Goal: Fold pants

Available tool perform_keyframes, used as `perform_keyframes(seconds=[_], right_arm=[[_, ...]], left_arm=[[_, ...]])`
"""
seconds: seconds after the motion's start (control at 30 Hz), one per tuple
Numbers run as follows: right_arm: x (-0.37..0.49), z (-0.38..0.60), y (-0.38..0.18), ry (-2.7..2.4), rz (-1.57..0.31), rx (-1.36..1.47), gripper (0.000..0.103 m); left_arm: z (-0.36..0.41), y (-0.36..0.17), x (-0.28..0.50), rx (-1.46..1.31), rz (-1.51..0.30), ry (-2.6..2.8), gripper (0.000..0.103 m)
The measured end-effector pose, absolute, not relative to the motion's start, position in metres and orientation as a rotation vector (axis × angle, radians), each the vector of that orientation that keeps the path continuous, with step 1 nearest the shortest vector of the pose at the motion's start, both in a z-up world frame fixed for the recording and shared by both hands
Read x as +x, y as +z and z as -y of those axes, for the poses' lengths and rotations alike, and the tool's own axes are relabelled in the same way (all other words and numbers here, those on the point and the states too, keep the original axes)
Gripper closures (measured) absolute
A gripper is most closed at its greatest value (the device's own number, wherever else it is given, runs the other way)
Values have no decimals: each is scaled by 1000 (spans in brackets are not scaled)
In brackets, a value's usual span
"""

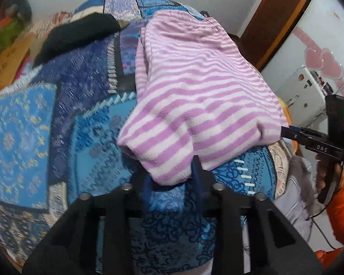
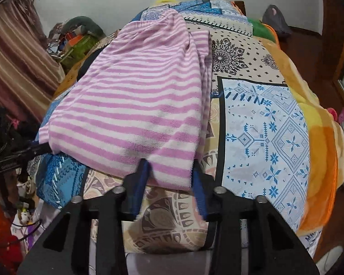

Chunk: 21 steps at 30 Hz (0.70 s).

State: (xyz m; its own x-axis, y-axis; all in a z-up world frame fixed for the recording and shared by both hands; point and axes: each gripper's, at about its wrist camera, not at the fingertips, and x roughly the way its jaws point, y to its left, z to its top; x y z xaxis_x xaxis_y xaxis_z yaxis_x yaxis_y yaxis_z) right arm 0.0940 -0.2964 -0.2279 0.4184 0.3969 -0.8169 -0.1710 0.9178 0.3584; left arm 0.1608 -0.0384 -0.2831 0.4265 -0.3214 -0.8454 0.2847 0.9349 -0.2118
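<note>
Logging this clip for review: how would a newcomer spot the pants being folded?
Find the bed under the blue patterned bedspread. Lying on it, nearest the grippers, are the pants: fleecy, folded, pink-and-white striped, unlike the plain black garment farther back.

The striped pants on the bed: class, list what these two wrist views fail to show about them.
- Underside of the striped pants: hidden by their own top layer, both views.
- Waistband end: too far to read, both views.
- Left wrist view: bedspread pattern blurred.
- Right wrist view: left gripper fingers tucked under the hem; contact unclear.
</note>
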Motion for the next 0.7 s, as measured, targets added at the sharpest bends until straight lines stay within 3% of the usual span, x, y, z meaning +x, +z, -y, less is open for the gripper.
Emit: perform_keyframes(seconds=[0.1,0.2,0.43,0.6,0.7], right_arm=[[90,289,-224,356,-1056,147,87],[89,284,-224,355,-1049,75,89],[84,295,-215,305,-1072,-44,89],[87,311,-191,286,-1020,-8,88],[98,308,-177,325,-981,45,81]], left_arm=[[37,-275,163,34,-1037,-351,79],[32,-276,166,85,-1046,-323,81],[-2,-282,166,84,-1085,-199,84],[-10,-246,171,83,-1011,-194,84],[4,-223,179,90,-958,-235,83]])
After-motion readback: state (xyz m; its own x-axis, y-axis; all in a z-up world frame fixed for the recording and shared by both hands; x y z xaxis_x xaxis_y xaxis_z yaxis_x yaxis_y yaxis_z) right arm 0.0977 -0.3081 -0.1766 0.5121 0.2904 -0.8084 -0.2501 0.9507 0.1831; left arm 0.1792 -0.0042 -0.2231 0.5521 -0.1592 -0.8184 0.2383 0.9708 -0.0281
